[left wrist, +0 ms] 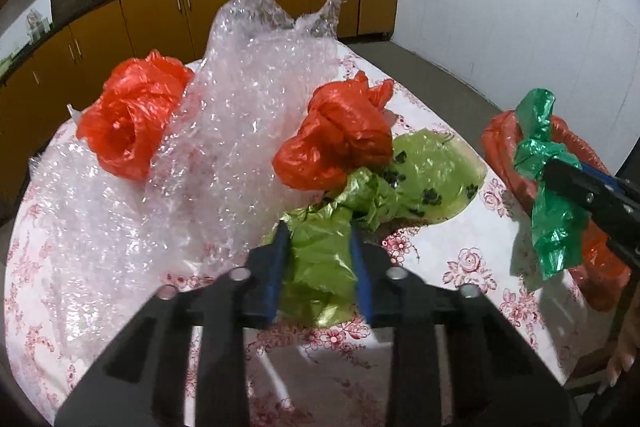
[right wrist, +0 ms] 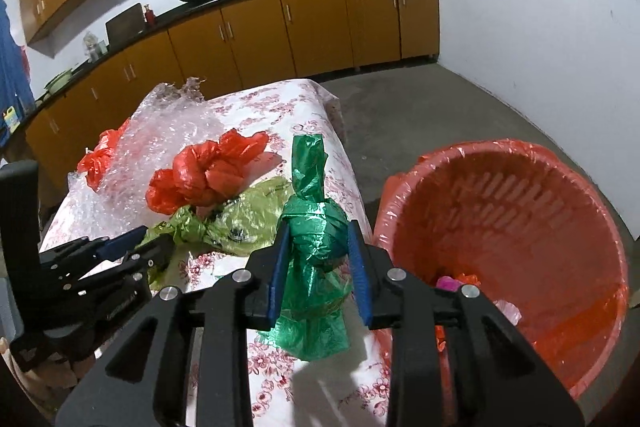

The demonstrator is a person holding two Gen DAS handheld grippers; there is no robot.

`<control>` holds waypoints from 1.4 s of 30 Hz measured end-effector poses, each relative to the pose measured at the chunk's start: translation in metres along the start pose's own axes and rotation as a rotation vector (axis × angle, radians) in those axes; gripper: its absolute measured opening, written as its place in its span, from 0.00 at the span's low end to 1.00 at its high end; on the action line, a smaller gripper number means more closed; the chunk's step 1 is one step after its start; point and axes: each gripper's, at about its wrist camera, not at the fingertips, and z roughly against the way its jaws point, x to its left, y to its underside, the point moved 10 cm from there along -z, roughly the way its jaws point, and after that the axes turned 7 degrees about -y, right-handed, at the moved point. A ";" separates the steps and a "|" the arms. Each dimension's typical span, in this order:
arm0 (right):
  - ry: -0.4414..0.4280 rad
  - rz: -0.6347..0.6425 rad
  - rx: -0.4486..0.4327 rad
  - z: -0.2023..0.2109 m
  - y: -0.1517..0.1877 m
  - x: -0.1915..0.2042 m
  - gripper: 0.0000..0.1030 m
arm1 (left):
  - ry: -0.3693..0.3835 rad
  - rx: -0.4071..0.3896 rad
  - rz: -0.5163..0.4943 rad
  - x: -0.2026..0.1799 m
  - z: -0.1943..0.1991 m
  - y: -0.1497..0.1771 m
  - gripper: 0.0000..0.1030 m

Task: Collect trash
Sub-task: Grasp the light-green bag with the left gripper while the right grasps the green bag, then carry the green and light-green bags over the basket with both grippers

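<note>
A crumpled yellow-green plastic bag (left wrist: 432, 167) lies on the flowered tablecloth (left wrist: 460, 267). My left gripper (left wrist: 318, 227) is shut on its near end, and the plastic bunches between the blue pads. My right gripper (right wrist: 318, 227) is shut on a knotted dark green bag (right wrist: 316, 223), held just above the table's right edge. From the left wrist view the right gripper (left wrist: 560, 171) and the green bag (left wrist: 552, 227) hang in front of the red bin (left wrist: 500, 131). Two red bags (left wrist: 340, 135) (left wrist: 132, 115) rest on the table.
A large sheet of bubble wrap (left wrist: 240, 87) covers the table's left and far side. The red-lined bin (right wrist: 520, 147) stands on the floor right of the table, with some trash inside. Yellow kitchen cabinets (right wrist: 260, 39) run along the far wall.
</note>
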 end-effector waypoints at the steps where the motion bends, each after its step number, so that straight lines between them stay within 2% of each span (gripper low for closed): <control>1: 0.000 -0.002 0.000 0.001 0.001 0.000 0.29 | 0.009 -0.003 0.000 0.000 0.001 -0.001 0.13; 7: -0.001 -0.012 0.000 0.004 0.003 -0.001 0.29 | 0.047 -0.039 0.006 0.001 0.013 0.000 0.06; 15: 0.001 -0.010 -0.019 0.019 0.003 0.004 0.29 | 0.084 -0.083 0.027 0.011 0.044 0.005 0.05; 25: 0.077 -0.031 -0.076 0.062 0.001 -0.020 0.29 | 0.112 -0.130 0.046 0.013 0.080 0.000 0.05; 36: 0.209 -0.106 -0.135 0.101 0.002 -0.078 0.28 | 0.179 -0.161 0.047 -0.031 0.099 -0.017 0.05; 42: 0.266 -0.133 -0.171 0.120 -0.001 -0.106 0.28 | 0.232 -0.164 0.023 -0.078 0.097 -0.032 0.05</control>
